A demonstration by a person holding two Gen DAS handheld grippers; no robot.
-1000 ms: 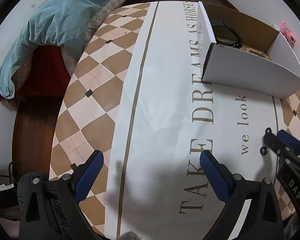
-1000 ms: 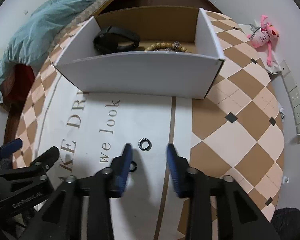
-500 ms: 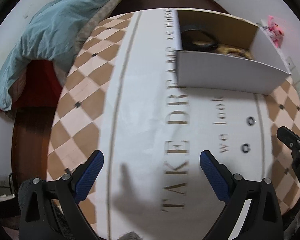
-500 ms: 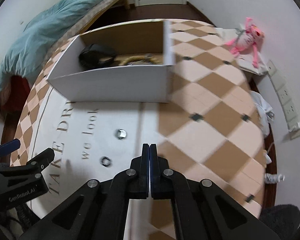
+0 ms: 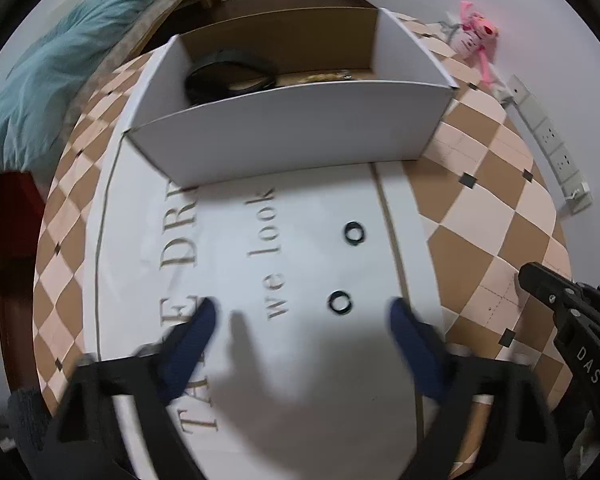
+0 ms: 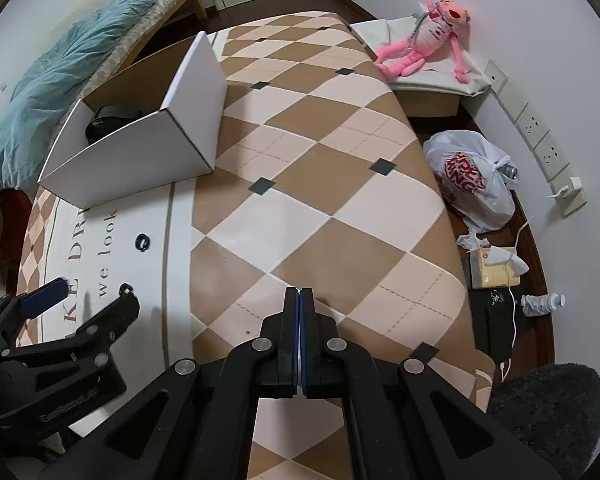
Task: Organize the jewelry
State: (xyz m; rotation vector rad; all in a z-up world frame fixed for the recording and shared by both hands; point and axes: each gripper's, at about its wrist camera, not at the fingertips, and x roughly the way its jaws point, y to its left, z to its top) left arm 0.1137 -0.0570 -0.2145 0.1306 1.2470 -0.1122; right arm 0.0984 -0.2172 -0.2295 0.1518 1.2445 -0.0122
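In the left wrist view, the left gripper [image 5: 302, 320] sits at the bottom of the frame with its blue-padded jaws closing, still apart and touching nothing. A small black metal ring [image 5: 341, 303] lies flat on the white band of the checked tan-and-cream table cover [image 5: 480, 216], just above the line between the two pads and nearer the right-hand one. A round ring has no long axis, so any approach angle should serve. A second black ring [image 5: 354, 233] lies further up the frame, between the first ring and the open white cardboard box [image 5: 292, 128], which already holds a black band [image 5: 224, 76] and a beaded piece that is blurred.

The right gripper [image 6: 300, 300] is pressed fully together on nothing, over bare checks at the lower centre of its own view, well apart from both rings at the left of that frame. So the left is the nearer, and I judge the near ring to be its target.

Readable writing: "we look" and part of "TAKE DR" on the cover, "DAS" on the right gripper's body, and a red logo, not fully legible, on a white plastic bag [image 6: 472, 176].
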